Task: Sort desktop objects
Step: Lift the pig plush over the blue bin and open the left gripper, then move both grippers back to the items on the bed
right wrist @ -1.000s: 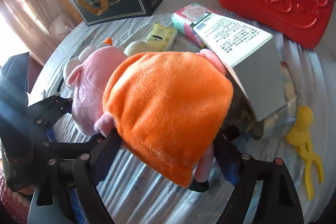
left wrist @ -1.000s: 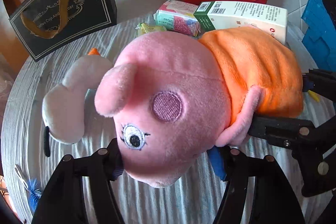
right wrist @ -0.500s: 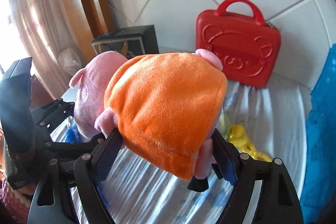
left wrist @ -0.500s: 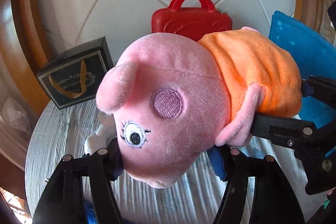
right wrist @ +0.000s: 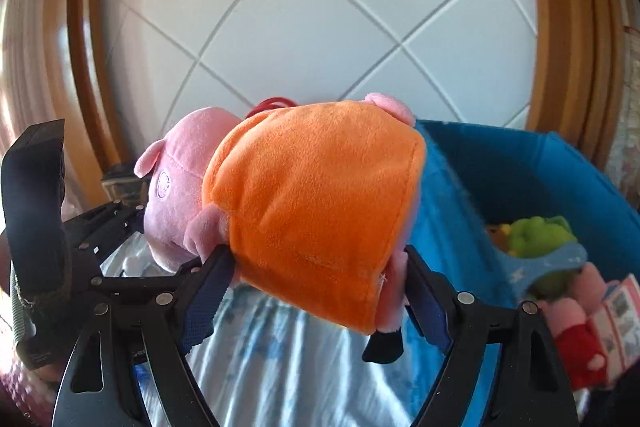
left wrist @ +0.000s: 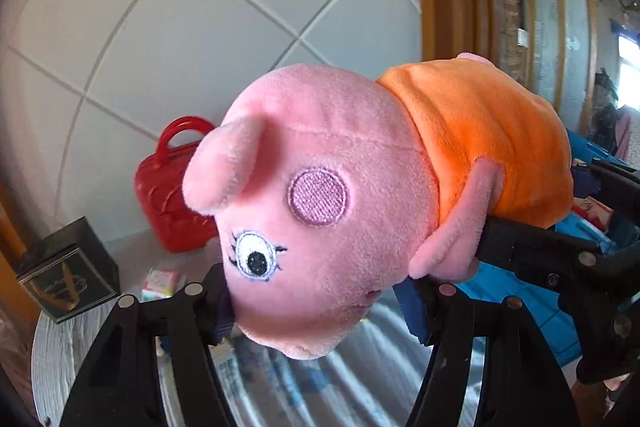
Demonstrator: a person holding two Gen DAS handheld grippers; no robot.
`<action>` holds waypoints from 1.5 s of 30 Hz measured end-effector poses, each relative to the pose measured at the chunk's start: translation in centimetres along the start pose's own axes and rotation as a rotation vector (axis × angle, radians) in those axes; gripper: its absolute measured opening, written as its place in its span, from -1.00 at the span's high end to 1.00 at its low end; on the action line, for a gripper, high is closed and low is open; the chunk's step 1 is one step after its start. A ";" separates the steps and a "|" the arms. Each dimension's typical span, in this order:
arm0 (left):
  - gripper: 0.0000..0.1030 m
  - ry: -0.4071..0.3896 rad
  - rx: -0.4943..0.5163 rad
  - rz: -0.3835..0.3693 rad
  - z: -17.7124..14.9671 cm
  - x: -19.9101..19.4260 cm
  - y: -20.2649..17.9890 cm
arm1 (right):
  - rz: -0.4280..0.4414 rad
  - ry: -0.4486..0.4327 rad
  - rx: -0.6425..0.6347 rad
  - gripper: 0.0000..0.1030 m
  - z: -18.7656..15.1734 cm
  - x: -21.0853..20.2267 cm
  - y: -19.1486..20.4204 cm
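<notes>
Pig toy (left wrist: pixel 328 211) going to the bin (right wrist: pixel 520 179)
Both claws — left (left wrist: pixel 320 311), right (right wrist: pixel 316 275) — are gripping it; bench (left wrist: pixel 60 355) clutter is waiting.

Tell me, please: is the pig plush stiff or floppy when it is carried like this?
The pig plush looks soft: the left gripper dents its head, so it would likely sag from one end. The right gripper clamps its orange body, which bulges over the fingers. It seems light and unlikely to slip, since the fabric is fuzzy.

Both wrist views close behind plush pig (left wrist: pixel 320 211), angled down; share pig, tiled wall (right wrist: pixel 320 7).
</notes>
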State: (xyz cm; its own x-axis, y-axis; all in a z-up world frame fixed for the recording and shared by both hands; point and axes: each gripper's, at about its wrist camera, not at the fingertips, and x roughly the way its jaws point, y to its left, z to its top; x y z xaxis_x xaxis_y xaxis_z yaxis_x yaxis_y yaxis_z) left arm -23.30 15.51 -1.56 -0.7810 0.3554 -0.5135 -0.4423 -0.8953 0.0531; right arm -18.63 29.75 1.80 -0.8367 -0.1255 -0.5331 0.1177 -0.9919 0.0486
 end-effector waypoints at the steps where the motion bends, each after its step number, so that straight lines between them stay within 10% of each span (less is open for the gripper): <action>1: -0.25 -0.007 0.017 -0.023 0.7 0.2 -1.7 | -0.028 -0.013 0.015 -0.63 -0.1 -1.3 -1.6; 12: -0.29 0.041 0.137 -0.224 5.1 1.9 -18.3 | -0.242 -0.081 0.172 -0.63 -2.8 -10.9 -16.5; 21: -0.33 0.106 0.211 -0.182 4.5 3.4 -23.6 | -0.354 0.047 0.262 -0.67 -6.7 -10.2 -24.4; 45: -0.78 0.017 0.024 -0.085 1.6 -2.8 -12.5 | -0.351 -0.019 0.189 -1.00 -4.2 -11.0 -14.9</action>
State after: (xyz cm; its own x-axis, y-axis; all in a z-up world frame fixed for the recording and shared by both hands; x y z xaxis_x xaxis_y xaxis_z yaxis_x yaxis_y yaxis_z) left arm -16.30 26.13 0.57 -0.7325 0.4249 -0.5319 -0.5171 -0.8554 0.0288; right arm -8.98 46.01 3.42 -0.8182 0.2232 -0.5298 -0.2763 -0.9608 0.0220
